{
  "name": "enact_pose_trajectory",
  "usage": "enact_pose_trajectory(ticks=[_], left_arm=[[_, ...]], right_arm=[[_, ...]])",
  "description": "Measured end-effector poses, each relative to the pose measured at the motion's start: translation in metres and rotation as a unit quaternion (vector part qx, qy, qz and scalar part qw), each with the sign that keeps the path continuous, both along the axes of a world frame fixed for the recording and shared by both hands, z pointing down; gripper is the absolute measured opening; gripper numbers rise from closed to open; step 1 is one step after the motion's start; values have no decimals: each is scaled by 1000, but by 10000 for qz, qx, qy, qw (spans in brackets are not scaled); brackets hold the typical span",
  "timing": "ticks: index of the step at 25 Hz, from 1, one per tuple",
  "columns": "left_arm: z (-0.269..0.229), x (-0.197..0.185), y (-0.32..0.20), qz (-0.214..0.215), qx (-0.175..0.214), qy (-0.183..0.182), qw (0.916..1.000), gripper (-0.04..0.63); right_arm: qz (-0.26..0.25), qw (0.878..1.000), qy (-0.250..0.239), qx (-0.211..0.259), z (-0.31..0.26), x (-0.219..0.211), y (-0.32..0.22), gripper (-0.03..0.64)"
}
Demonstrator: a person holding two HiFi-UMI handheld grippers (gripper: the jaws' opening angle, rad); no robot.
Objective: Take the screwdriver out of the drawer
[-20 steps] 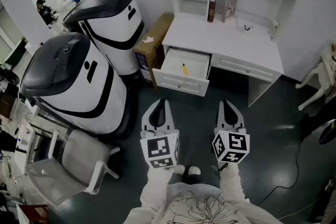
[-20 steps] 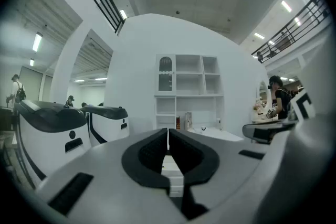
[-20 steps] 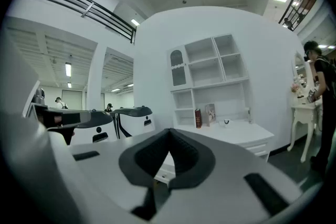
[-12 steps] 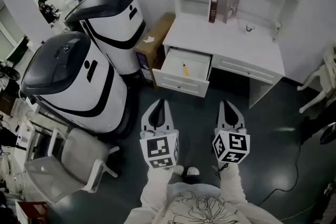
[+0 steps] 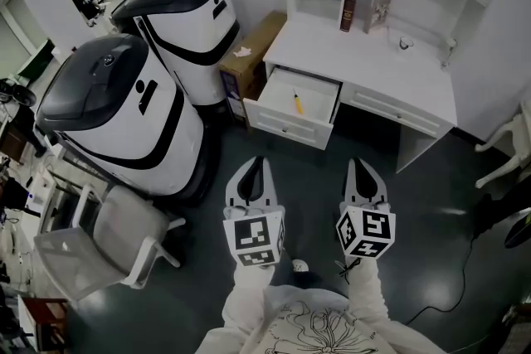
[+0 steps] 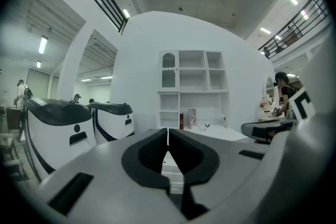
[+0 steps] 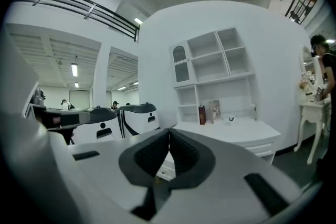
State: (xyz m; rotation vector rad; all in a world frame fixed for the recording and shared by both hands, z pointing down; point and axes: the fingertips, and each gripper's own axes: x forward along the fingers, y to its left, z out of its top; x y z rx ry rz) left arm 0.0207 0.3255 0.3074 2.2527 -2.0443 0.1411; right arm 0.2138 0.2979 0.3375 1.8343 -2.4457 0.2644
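1. Inside the pulled-out drawer (image 5: 286, 128) of the white desk (image 5: 373, 66), toward 12 o'clock in the head view, the yellow-handled screwdriver (image 5: 296, 102) lay alone on the drawer bottom, untouched.
2. Step in hand, as I judged it: approach only. Drawer was already open and neither gripper was anywhere near it.
3. L gripper (image 5: 255, 162): jaws pressed together, tips meeting, nothing btwn them. R gripper (image 5: 358, 163): same, closed on nothing.
4. Screwdriver sat well apart from both, abt 1 o'clock from L gripper and abt 10–11 o'clock from R gripper, w/ dark floor (image 5: 332, 178) btwn.
5. Next move prob. called for: get closer, choose one gripper, spread its jaws, tip it down past the drawer front, and line the jaws across the handle.
6. Likely snag: thin tool lying flat, so it could roll or slide when pinched.
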Motion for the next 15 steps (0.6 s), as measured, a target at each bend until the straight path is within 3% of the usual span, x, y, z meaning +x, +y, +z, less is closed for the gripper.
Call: enact_pose_trajectory(ticks=[8,15], left_arm=[[11,-8,-24,-72,-132,-6,9999,11],[15,-19,-80,24,-143,49,9999,11]], right_arm=[[-42,9999,-12,-145,13,-7,-24,3],[23,9999,2,-160,16,-19,-77,3]])
